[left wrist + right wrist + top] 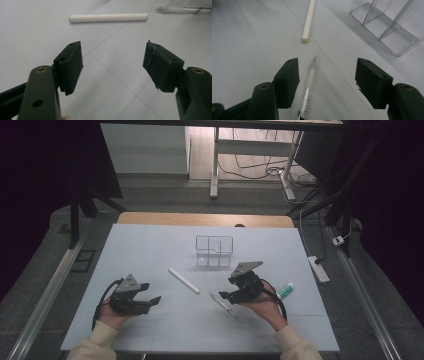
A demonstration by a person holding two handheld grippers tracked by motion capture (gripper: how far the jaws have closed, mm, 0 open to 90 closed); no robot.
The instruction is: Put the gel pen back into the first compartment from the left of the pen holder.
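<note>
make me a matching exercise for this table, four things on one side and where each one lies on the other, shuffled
Things:
1. white stick
2. clear pen
3. clear box
4. small tube

Places:
A. far middle of the table, upright
B. between the jaws of the right hand-held gripper, on the table
C. at the right, beside the right hand
D. middle of the table, lying slantwise

Pairs: 1-D, 2-B, 3-A, 4-C

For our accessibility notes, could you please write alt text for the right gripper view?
The right hand-held gripper hangs open over a clear pen that lies on the white table between its two black jaws, untouched. Beyond the pen's tip lies a white stick, and a clear plastic organizer with compartments stands at upper right.
</note>
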